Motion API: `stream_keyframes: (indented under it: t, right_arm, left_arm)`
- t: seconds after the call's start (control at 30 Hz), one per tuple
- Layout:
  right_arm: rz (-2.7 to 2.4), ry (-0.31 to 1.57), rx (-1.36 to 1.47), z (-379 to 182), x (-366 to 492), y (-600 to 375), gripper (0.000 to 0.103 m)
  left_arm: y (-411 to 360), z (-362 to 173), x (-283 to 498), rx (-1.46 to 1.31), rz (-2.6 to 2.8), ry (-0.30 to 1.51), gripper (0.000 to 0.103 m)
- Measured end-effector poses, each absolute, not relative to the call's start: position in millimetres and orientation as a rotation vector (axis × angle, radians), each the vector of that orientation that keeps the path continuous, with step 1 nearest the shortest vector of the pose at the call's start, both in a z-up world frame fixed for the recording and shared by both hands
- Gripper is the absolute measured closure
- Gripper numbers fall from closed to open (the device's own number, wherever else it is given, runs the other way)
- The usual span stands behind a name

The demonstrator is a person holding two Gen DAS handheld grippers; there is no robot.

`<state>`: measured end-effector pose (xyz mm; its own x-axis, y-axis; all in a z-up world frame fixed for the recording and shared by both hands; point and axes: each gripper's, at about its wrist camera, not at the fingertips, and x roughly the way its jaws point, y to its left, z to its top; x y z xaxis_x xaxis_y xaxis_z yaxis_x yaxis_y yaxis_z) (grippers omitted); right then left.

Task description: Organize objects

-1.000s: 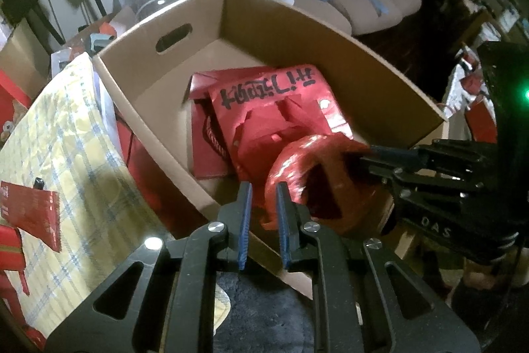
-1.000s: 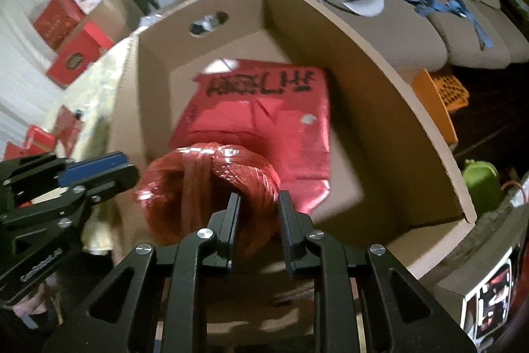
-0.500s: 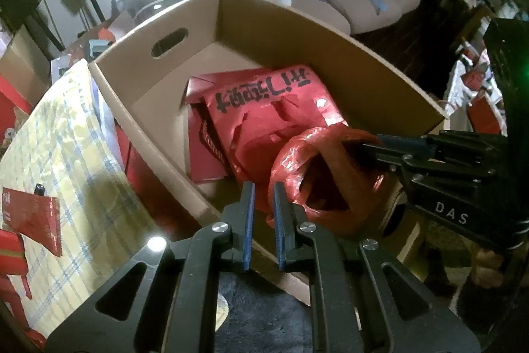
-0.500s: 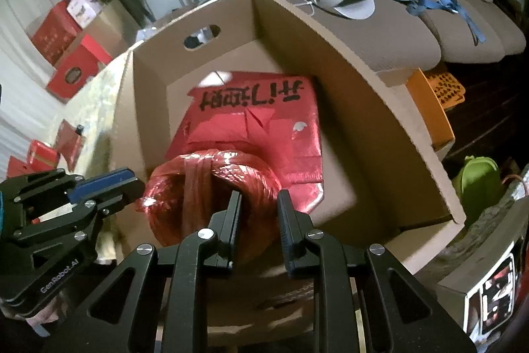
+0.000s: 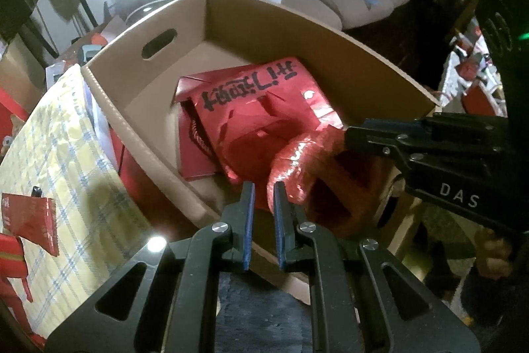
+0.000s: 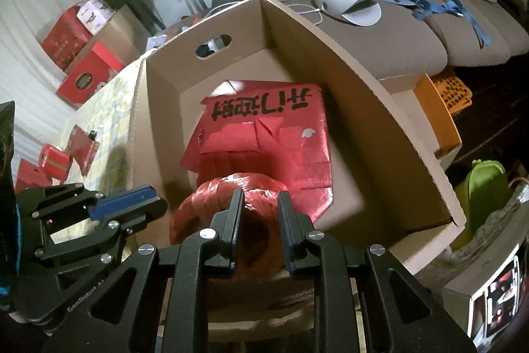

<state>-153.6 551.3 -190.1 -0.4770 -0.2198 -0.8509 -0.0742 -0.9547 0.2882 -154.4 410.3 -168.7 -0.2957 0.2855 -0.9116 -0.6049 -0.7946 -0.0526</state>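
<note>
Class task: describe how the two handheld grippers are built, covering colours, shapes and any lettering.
Both the left gripper and right gripper are black, with open triangular frames, silver screws and blue-padded fingers. One body reads "DAS", the other "GenRobot"; a green light glows.

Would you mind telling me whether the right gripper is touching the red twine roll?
Touching. In the right wrist view, the right gripper pinches the red twine roll between its jaws.
</note>
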Motion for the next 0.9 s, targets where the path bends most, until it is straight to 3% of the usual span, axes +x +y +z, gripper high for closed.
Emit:
stream_keyframes:
  t: [0.9]
  right_arm:
    - [-2.498,-0.362,1.643,-203.9,-157.0,530.2,0.082]
  left_arm:
    - [404.6,-169.5,-158.2,-1.401,2.151,0.425,0.092]
